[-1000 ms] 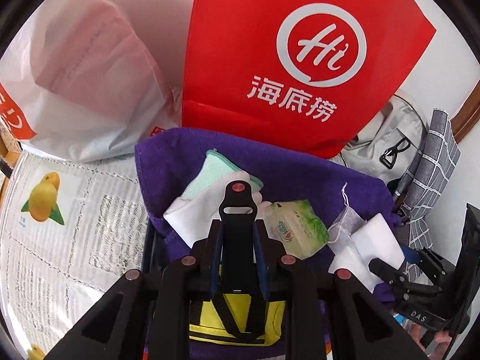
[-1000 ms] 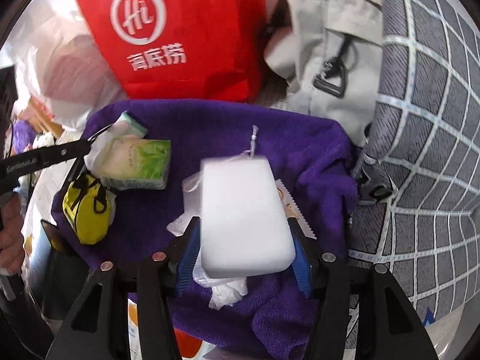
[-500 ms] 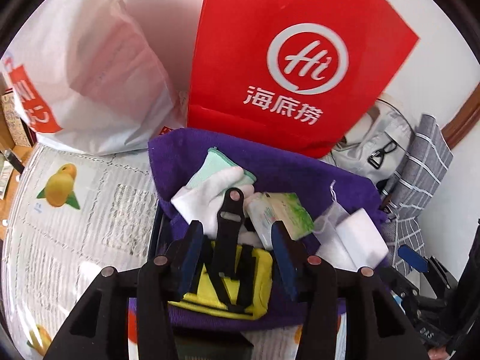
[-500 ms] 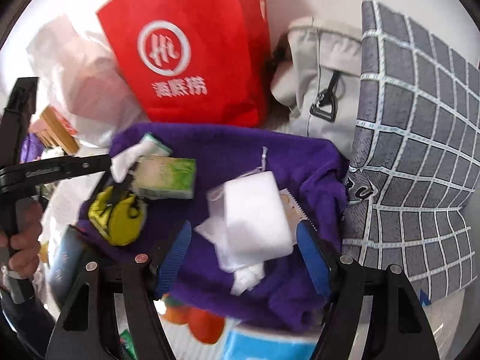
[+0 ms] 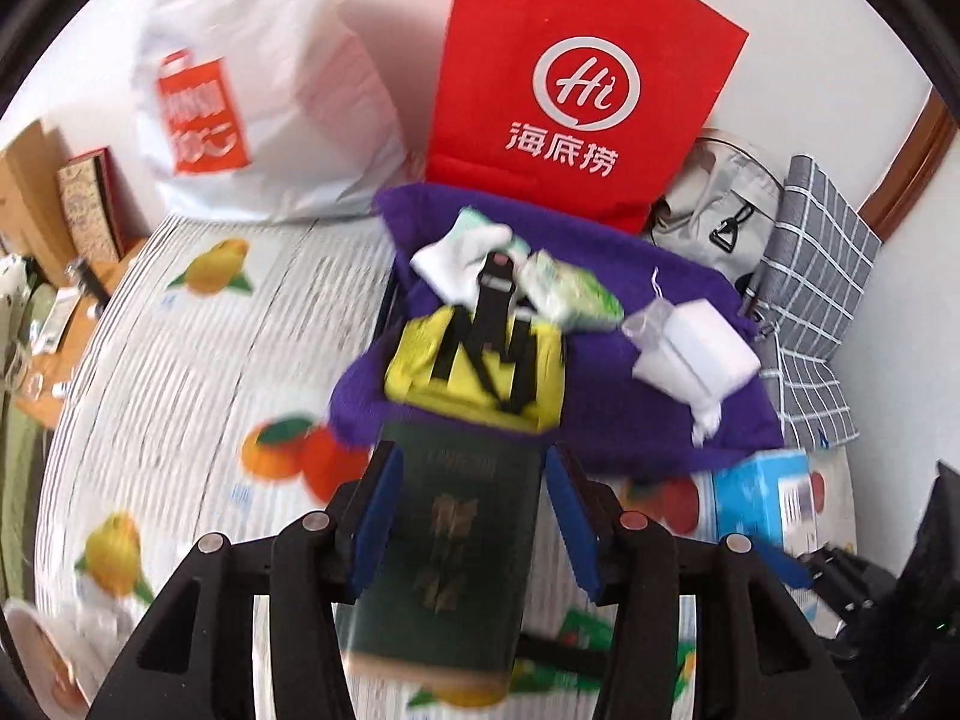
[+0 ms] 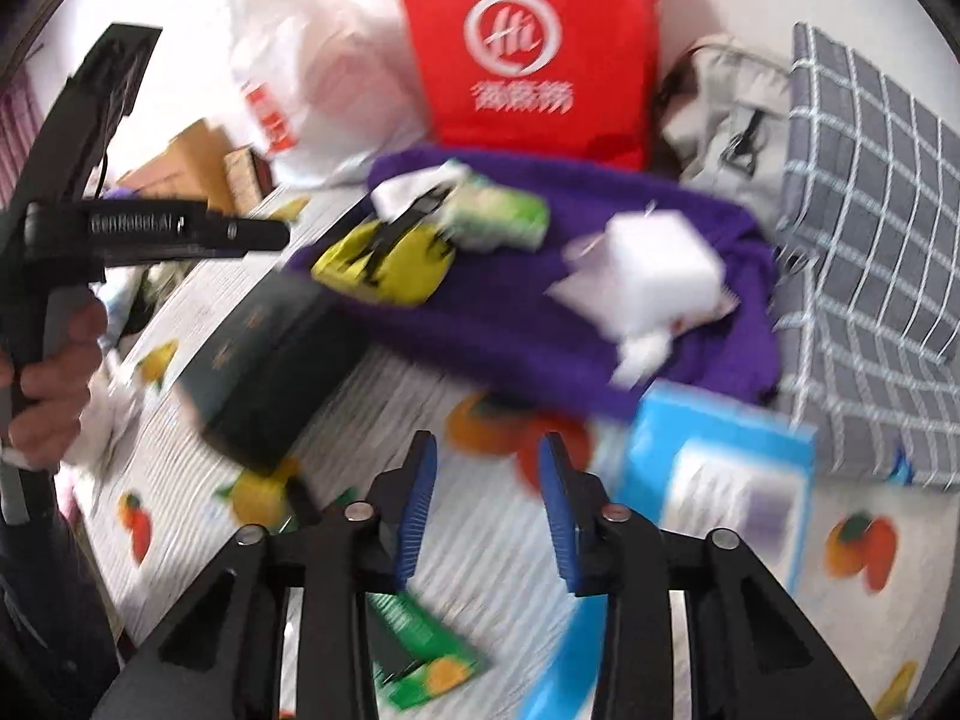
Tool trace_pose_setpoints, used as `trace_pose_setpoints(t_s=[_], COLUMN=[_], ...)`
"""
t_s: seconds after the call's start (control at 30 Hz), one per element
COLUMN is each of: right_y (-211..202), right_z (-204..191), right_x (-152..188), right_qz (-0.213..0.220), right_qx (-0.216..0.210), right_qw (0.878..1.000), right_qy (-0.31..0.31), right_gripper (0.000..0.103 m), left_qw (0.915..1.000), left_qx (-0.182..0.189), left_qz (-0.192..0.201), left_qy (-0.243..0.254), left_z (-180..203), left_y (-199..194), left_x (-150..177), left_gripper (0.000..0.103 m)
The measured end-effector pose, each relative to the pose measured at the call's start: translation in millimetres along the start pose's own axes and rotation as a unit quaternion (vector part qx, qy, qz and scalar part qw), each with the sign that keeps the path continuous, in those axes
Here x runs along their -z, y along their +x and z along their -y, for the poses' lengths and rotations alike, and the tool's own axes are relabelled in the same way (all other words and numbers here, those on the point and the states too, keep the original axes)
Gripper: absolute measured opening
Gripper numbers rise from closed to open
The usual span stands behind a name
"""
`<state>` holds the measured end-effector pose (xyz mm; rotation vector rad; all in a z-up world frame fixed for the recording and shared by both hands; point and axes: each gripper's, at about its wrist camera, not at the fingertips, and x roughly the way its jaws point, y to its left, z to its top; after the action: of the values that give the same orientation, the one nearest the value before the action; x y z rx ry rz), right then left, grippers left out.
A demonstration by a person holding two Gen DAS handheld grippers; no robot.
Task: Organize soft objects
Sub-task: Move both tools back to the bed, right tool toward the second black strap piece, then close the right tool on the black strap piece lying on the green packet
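Left tongs (image 5: 474,516) parted, dark green box (image 5: 456,546) between them unpressed; right tongs (image 6: 486,510) closing, empty; soft items (yellow pouch (image 5: 474,366), white sponge (image 5: 702,354)) on purple towel (image 5: 630,420) beyond.

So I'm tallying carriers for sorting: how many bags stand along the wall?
3: a white plastic bag on the left, a red paper bag in the middle, a grey fabric bag on the right; others may be hidden.

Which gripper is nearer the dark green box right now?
Left. The dark green box sits between the left gripper's fingers; the right gripper hangs apart from it, over bare tablecloth.
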<state>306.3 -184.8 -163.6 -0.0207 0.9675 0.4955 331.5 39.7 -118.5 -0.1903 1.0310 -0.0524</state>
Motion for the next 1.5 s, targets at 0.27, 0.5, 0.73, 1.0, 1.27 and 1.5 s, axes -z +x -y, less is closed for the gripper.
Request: trace_pose_setpoints(t_s=[0.27, 0.5, 0.73, 1.0, 1.27, 1.5], right_y=[7.3, 26.5, 37.0, 46.9, 27.8, 9.0], right_z=[-54.9, -75.1, -82.8, -86.9, -84.9, -116.7], right_x=[50.0, 65.6, 61.9, 54.5, 72.8, 94.6], right_qz=[-0.030, -0.060, -0.074, -0.082, -0.122, -0.108], right_qx=[-0.035, -0.004, 0.034, 0.056, -0.006, -0.033], right_qw=[0.997, 0.994, 0.989, 0.988, 0.991, 0.992], right_qy=[-0.060, -0.093, -0.124, -0.122, -0.050, -0.054], right_gripper=[0.021, 0.022, 0.031, 0.031, 0.025, 0.025], left_qw=[0.9993, 0.9985, 0.9977, 0.9973, 0.9968, 0.9970], left_qx=[0.029, 0.049, 0.065, 0.069, 0.072, 0.068], left_qz=[0.003, 0.003, 0.005, 0.011, 0.012, 0.011], left_qy=[-0.023, -0.025, -0.019, -0.025, -0.034, -0.036], left_z=[-17.1, -20.8, -24.1, -34.7, -42.6, -45.9], left_y=[-25.3, -32.5, -37.3, -47.2, -54.3, -61.4], left_x=[51.0, 74.7, 83.5, 89.3, 96.8, 105.0], left_gripper=[0.049, 0.051, 0.051, 0.051, 0.051, 0.051])
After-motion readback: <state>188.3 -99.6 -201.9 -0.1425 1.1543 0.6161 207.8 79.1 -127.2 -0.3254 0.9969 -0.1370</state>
